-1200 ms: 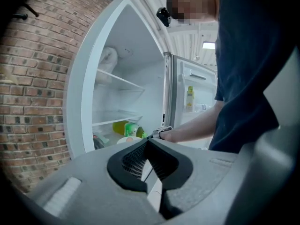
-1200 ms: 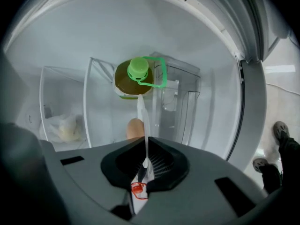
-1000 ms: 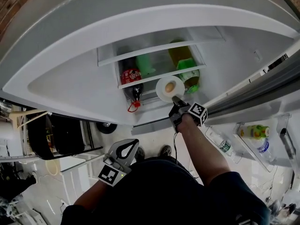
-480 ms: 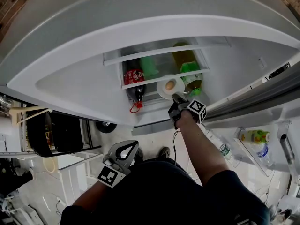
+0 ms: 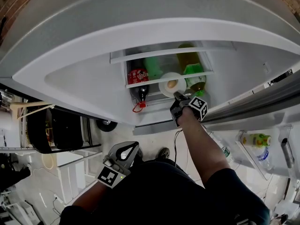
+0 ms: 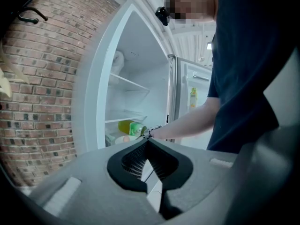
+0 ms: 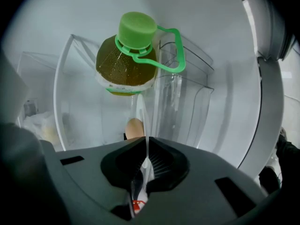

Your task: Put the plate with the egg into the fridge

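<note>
**Plate with egg held at the open fridge, right gripper clamped on its rim**

The white plate (image 5: 165,89) (image 7: 140,108) sits inside the mouth of the open fridge (image 5: 84,83) (image 6: 136,64), level with a glass shelf (image 5: 154,81). The egg (image 5: 172,84) (image 7: 134,127) lies on the plate. No view settles whether the plate rests on a shelf.

The right gripper (image 5: 178,96) (image 7: 147,143) reaches into the fridge on an outstretched arm (image 5: 199,142). Its fingers are closed tight on the near rim of the plate, which shows edge-on between them in the right gripper view.

Just behind and beside the plate stands an oil bottle (image 5: 192,73) (image 7: 125,60) with a green cap and a green carry handle. A cola bottle (image 5: 138,77) with a red label stands to the left on the same level, apart from the plate.

The left gripper (image 5: 132,147) (image 6: 147,140) is held low by the person's body, well apart from the fridge. Its fingers are drawn together at the tips with nothing between them.

A door shelf (image 5: 262,161) at the right carries small bottles. A brick wall (image 6: 42,78) flanks the fridge.
</note>
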Motion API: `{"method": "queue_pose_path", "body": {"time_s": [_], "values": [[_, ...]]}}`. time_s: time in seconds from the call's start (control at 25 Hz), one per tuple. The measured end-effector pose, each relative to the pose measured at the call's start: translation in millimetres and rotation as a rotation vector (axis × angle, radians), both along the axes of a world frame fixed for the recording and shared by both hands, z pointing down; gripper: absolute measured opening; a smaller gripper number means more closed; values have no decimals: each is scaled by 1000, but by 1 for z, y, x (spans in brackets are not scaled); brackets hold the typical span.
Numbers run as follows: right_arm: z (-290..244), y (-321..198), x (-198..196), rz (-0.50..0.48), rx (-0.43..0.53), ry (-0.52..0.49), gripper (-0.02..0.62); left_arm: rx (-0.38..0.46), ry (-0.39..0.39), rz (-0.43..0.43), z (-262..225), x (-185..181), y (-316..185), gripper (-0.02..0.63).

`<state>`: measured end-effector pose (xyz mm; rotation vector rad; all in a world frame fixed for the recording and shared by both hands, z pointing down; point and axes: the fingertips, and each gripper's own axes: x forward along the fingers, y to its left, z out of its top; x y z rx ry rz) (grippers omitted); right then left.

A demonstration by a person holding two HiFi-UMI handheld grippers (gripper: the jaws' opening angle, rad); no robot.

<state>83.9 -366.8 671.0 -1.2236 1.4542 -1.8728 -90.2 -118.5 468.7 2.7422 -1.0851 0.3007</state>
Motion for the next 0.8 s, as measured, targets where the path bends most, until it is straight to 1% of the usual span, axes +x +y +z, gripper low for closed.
{"method": "queue_pose_path", "body": {"time_s": [0.2, 0.4, 0.52, 0.8], "values": [[-2, -7, -7, -11, 4, -21, 23, -1, 9, -2, -1, -1, 1, 1], [-5, -9, -11, -43, -2, 2, 25, 3, 10, -1, -2, -2, 2, 1], [-7, -8, -10, -51, -1, 22, 80, 2, 15, -7, -2, -4, 2, 2], [-13, -4, -15, -89, 6, 45, 139, -2, 27, -11, -2, -9, 4, 2]]}}
